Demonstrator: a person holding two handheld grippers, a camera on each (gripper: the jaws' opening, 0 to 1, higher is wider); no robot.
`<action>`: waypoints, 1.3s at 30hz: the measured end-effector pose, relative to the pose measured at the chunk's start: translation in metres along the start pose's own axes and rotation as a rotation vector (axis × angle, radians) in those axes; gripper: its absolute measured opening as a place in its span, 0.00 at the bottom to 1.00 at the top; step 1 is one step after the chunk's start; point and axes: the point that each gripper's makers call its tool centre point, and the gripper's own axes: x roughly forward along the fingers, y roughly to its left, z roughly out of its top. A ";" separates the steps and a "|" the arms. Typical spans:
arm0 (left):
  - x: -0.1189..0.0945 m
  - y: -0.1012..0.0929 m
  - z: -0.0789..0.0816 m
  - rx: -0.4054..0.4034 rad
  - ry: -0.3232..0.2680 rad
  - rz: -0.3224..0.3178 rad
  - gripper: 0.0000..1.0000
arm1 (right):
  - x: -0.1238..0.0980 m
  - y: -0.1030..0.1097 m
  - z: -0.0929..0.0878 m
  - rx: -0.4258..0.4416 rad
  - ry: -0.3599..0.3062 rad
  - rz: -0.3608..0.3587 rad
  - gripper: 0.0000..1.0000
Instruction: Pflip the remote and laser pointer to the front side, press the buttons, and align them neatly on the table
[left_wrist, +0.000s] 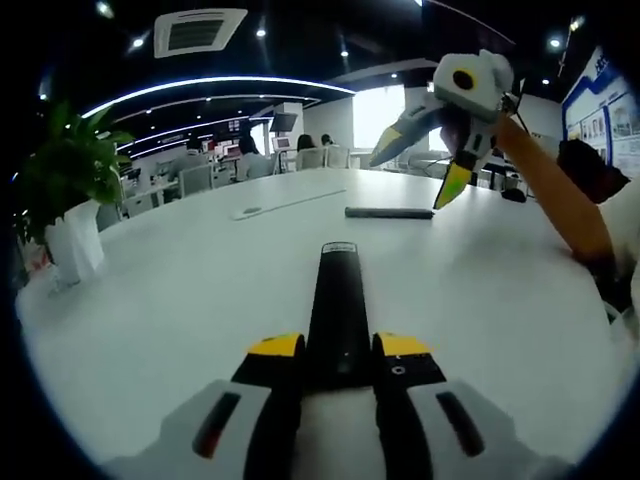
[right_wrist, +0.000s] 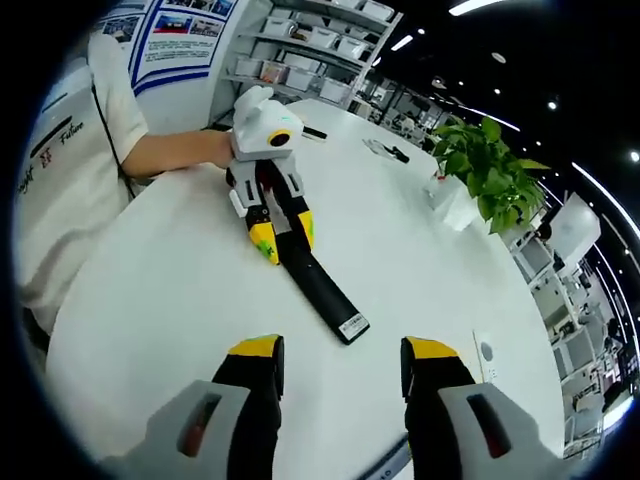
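In the left gripper view, the left hand-held gripper (left_wrist: 338, 352) clamps its yellow-tipped jaws on the near end of a long black remote (left_wrist: 337, 310), which lies flat on the round white surface (left_wrist: 180, 300) and points away from the camera, a small pale label at its far end. Farther back on the surface, well apart from the remote, lies a slim dark laser pointer (left_wrist: 389, 212), set crosswise. Above and just beyond it hovers the right hand-held gripper (left_wrist: 430, 160), clear of the surface, its jaws spread wide and holding nothing, with a person's bare forearm (left_wrist: 555, 195) behind it. A potted plant (left_wrist: 65, 180) in a white pot stands at the left edge of the surface, and office desks with seated people show in the background. In the right gripper view, the right hand-held gripper (right_wrist: 342, 362) rises from the bottom with its jaws wide apart and empty above the surface (right_wrist: 180, 290). Ahead of it the remote (right_wrist: 318, 282) lies diagonally, its labelled end nearest the camera, its far end gripped by the left hand-held gripper (right_wrist: 285, 232), held by a person in a white shirt (right_wrist: 70, 160). The potted plant (right_wrist: 485, 165) stands at the far right, with shelving and posters beyond.
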 end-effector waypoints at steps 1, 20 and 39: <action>0.000 0.000 0.001 0.007 -0.001 0.004 0.29 | 0.001 0.000 0.000 0.005 -0.004 0.003 0.49; 0.004 0.001 0.001 -0.009 -0.031 -0.001 0.30 | 0.020 0.008 0.002 0.037 -0.029 0.040 0.45; -0.004 -0.005 -0.003 -0.020 -0.031 -0.083 0.29 | 0.044 0.014 -0.014 -0.017 0.088 0.037 0.42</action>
